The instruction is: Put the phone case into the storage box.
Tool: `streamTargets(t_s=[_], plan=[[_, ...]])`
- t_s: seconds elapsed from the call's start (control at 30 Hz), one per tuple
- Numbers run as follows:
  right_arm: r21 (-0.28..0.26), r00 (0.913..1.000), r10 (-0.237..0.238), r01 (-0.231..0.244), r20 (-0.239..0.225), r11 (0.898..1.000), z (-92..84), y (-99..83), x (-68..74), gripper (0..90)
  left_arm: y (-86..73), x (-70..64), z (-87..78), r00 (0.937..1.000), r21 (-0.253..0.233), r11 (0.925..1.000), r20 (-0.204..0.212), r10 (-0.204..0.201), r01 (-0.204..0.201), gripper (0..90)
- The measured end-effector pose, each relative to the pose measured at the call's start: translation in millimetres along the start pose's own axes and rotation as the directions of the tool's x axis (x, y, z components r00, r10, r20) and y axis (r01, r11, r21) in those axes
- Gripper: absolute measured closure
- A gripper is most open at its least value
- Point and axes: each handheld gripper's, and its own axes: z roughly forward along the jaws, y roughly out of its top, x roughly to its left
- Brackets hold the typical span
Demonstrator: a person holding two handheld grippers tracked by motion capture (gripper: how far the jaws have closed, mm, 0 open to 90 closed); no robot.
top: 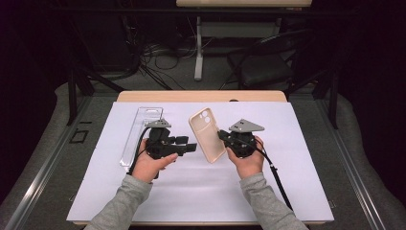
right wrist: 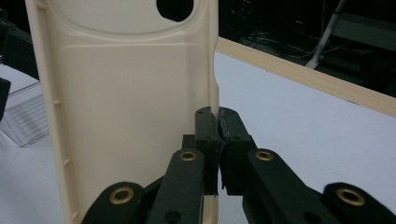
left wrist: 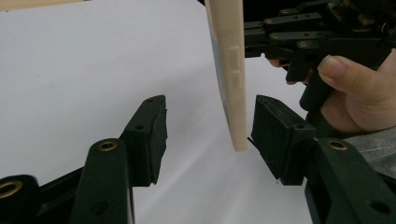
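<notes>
Phone case between left jaws, untouched.

One phone case, one clear tray, two grippers

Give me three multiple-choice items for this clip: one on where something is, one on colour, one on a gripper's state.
1. Where does the clear plastic tray lie?
A. beside the left gripper
B. under the right hand
C. off the table

2. What colour is the phone case?
A. black
B. cream
C. blue

3. How does the right gripper stand?
A. wide open
B. shut on nothing
C. shut on the case's edge

Key: 1 A, on the white sheet by that hand; 2 B, cream in all views; 3 C, its fingers pinch the rim.
</notes>
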Motion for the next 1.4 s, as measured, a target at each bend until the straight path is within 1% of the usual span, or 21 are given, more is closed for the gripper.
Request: streamTargets(t_s=[0.1, 0.2, 0.33, 0.5, 0.67, 0.83, 0.97, 1.1, 1.17, 1.4], plan=[[0.005, 1.0, 0.003, -0.003, -0.002, 1.0, 0.5, -0.7, 0.7, 87.7, -0.8, -1.2, 1.6, 1.0, -0.002, 1.0, 0.0, 0.002, -0.002, 46.1], [0.004, 1.0, 0.001, -0.001, -0.004, 1.0, 1.3, -1.3, 1.6, 87.7, -1.6, -1.9, 3.3, 1.0, 0.001, 1.0, 0.009, -0.003, 0.003, 47.1], [0.003, 1.0, 0.001, -0.001, -0.007, 1.0, 1.8, -1.5, 3.6, 87.7, -3.1, -2.5, 5.4, 0.9998, -0.008, 0.9999, 0.014, -0.01, 0.01, 49.2], [0.002, 0.9999, -0.001, 0.001, -0.015, 1.0, 2.6, -2.1, 6.4, 87.7, -4.7, -2.3, 6.9, 0.9993, -0.015, 0.9995, 0.027, -0.027, 0.027, 52.4], [0.002, 0.9998, -0.006, 0.006, -0.02, 1.0, 3.8, -3.0, 9.6, 87.7, -5.1, -1.8, 7.0, 0.9987, -0.012, 0.9991, 0.029, -0.041, 0.041, 54.4], [0.001, 0.9996, -0.011, 0.012, -0.028, 1.0, 4.8, -3.6, 13.2, 87.7, -5.8, 0.4, 7.8, 0.9962, -0.002, 0.9973, 0.047, -0.073, 0.073, 57.1], [0.005, 0.9994, -0.012, 0.012, -0.034, 1.0, 6.1, -4.1, 15.8, 87.7, -6.3, 2.3, 8.0, 0.9919, 0.001, 0.9944, 0.071, -0.106, 0.106, 59.7], [0.008, 0.9991, -0.015, 0.016, -0.038, 1.0, 6.8, -4.3, 17.1, 87.7, -6.6, 2.8, 7.9, 0.9909, 0.006, 0.9934, 0.071, -0.114, 0.114, 62.9], [0.009, 0.9991, -0.018, 0.018, -0.039, 1.0, 6.9, -4.5, 17.6, 87.6, -6.9, 2.7, 8.2, 0.9905, 0.007, 0.9927, 0.065, -0.121, 0.12, 64.3], [0.008, 0.9985, -0.018, 0.019, -0.051, 1.0, 7.4, -4.5, 19.3, 87.7, -7.3, 4.0, 8.3, 0.9892, 0.007, 0.9916, 0.07, -0.129, 0.129, 68.2]])
